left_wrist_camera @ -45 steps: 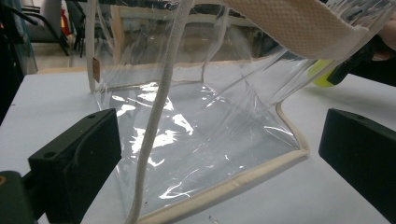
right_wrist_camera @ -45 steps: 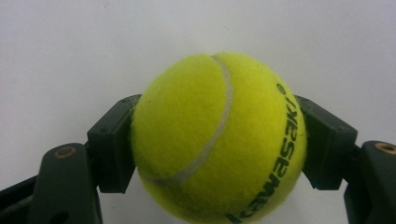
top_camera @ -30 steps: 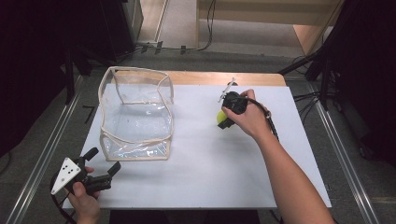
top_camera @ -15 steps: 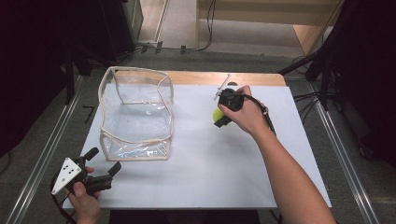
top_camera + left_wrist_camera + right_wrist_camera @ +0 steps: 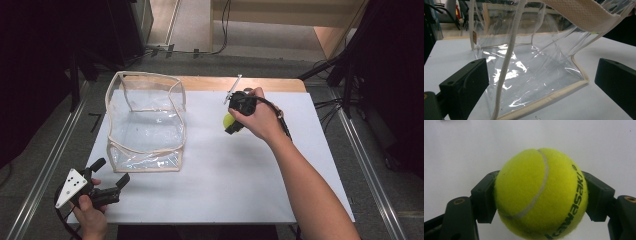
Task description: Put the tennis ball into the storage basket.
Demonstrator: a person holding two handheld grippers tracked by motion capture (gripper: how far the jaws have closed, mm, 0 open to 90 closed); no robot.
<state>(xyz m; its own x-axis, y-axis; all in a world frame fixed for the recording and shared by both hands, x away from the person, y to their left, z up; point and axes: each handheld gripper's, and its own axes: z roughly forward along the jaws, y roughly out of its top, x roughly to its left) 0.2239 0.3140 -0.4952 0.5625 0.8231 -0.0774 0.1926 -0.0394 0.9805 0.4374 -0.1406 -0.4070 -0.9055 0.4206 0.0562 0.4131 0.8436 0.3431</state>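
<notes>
A yellow-green tennis ball [image 5: 540,192] with dark lettering sits squeezed between the two black jaws of my right gripper [image 5: 540,197], which is shut on it. From above, the same ball [image 5: 228,120] hangs over the white table under my right gripper [image 5: 232,122], right of the bag. A clear plastic bag [image 5: 145,120] with cream trim stands open-topped at the table's left. My left gripper [image 5: 111,172] rests near the front left corner, open, jaws pointing toward the bag. Its own view has the bag [image 5: 531,70] close ahead between the spread fingers [image 5: 465,85].
The white table top [image 5: 240,180] has a wooden strip along its far edge. A thin stick-like part [image 5: 232,89] juts from the right gripper toward the back. Metal rails run along both table sides, with cables on the floor beyond.
My right gripper has lifted slightly and drifted left toward the bag with the tennis ball in it. The left gripper has stayed put.
</notes>
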